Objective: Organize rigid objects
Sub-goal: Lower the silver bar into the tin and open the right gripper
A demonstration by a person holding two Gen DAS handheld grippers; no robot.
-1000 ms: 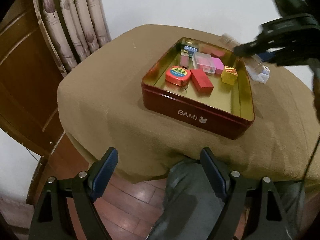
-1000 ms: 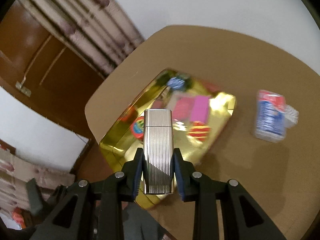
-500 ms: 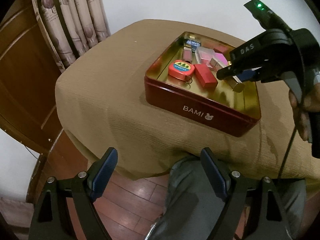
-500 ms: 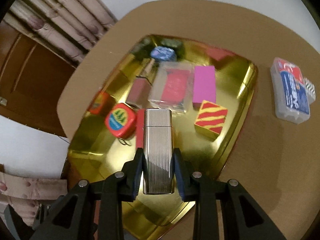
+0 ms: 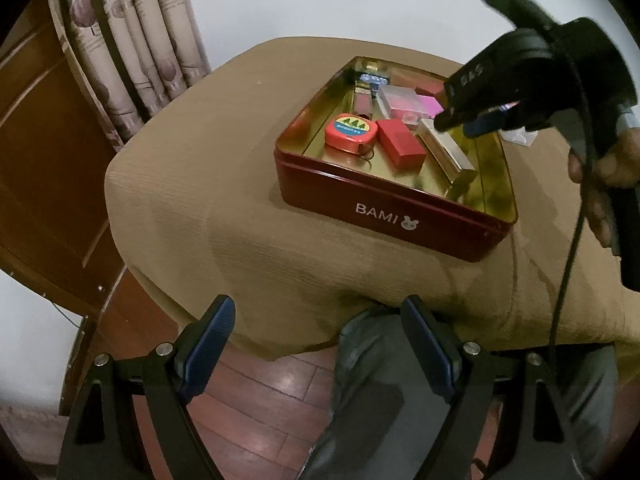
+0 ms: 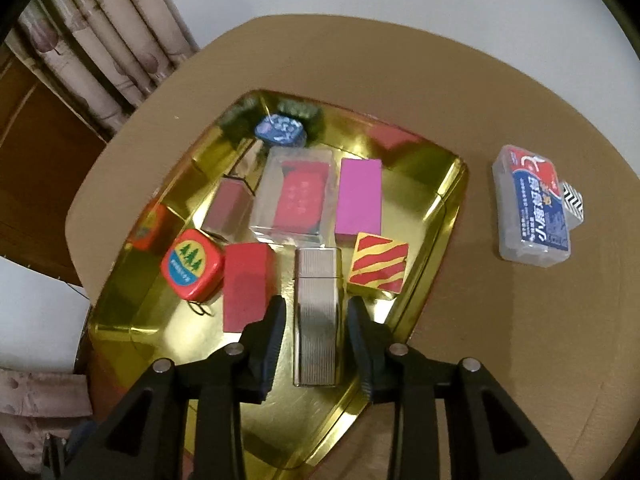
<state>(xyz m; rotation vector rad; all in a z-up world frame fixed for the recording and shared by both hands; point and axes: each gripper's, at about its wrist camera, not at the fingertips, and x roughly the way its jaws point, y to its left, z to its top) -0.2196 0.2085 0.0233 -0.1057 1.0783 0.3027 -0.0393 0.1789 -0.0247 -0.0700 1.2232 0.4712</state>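
A red tin with a gold inside [image 5: 384, 210] [image 6: 436, 196] stands on the tan table. In it lie a ribbed silver lighter [image 6: 316, 316] [image 5: 446, 150], a red box [image 6: 246, 290], a red tape measure [image 6: 192, 264], a striped gold cube [image 6: 378, 262], a pink box [image 6: 358, 196] and a clear case [image 6: 296, 196]. My right gripper [image 6: 316, 314] [image 5: 460, 120] is open over the tin; its fingers flank the lighter with gaps, and the lighter lies on the tin floor. My left gripper [image 5: 318, 346] is open and empty, below the table's front edge.
A clear card case [image 6: 532, 208] and a small black-and-white striped box [image 6: 573, 200] lie on the table right of the tin. Curtains [image 5: 132, 40] and a wooden door [image 5: 40, 140] are at the left. A person's leg [image 5: 380, 392] is under the table edge.
My right gripper lowered the silver lighter into the tin and opened, releasing it onto the tin floor between the red box and the striped cube. The left gripper stayed put.
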